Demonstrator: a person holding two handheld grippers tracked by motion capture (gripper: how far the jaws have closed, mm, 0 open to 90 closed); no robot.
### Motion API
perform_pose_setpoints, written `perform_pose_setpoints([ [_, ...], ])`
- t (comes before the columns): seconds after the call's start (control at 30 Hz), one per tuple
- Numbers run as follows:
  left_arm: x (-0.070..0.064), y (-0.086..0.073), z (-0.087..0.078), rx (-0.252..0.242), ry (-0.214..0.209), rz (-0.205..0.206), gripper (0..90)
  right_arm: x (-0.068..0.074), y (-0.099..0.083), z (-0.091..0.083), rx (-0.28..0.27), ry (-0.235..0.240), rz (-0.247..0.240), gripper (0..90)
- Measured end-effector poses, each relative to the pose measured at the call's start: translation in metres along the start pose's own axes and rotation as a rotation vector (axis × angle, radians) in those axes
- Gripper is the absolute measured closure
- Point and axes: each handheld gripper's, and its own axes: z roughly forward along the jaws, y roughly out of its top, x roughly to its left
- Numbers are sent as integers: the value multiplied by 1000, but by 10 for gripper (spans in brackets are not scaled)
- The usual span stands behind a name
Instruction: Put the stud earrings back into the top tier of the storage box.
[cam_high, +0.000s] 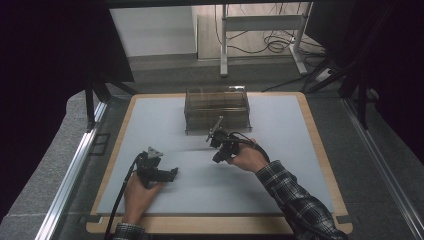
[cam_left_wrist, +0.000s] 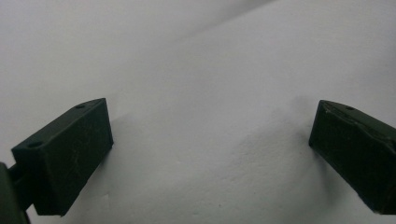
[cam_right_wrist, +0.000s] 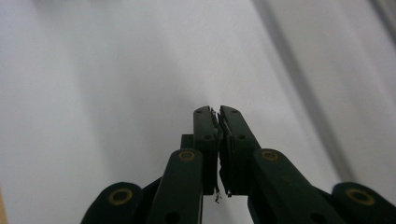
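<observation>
- The big pale grey table top with its light wood edge is the largest thing here, and both hands work on it
- The see-through brown plastic box with thin walls stands at the far middle of the table, just past the right gripper and well apart from the left one
- The box looks light and stiff, and its smooth walls may be slippery, so I think the best place to take hold is the top rim of the near wall, with a soft squeeze so that it does not crack or slide away
- The right hand in a checked sleeve reaches forward and tips its tool up toward the box
- The left hand rests low near the front edge, with its tool lying close over the table and pointing to the right
- The right gripper has its jaws pressed together; something thin and dark may sit between them, but I cannot tell what
- The left gripper has its jaws spread wide with nothing between them
</observation>
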Motion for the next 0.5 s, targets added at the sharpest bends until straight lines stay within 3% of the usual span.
perform_pose_setpoints([
  [0.5,0,0,0,0,0,3,0,-11,1,-30,-81,-19,23,839],
])
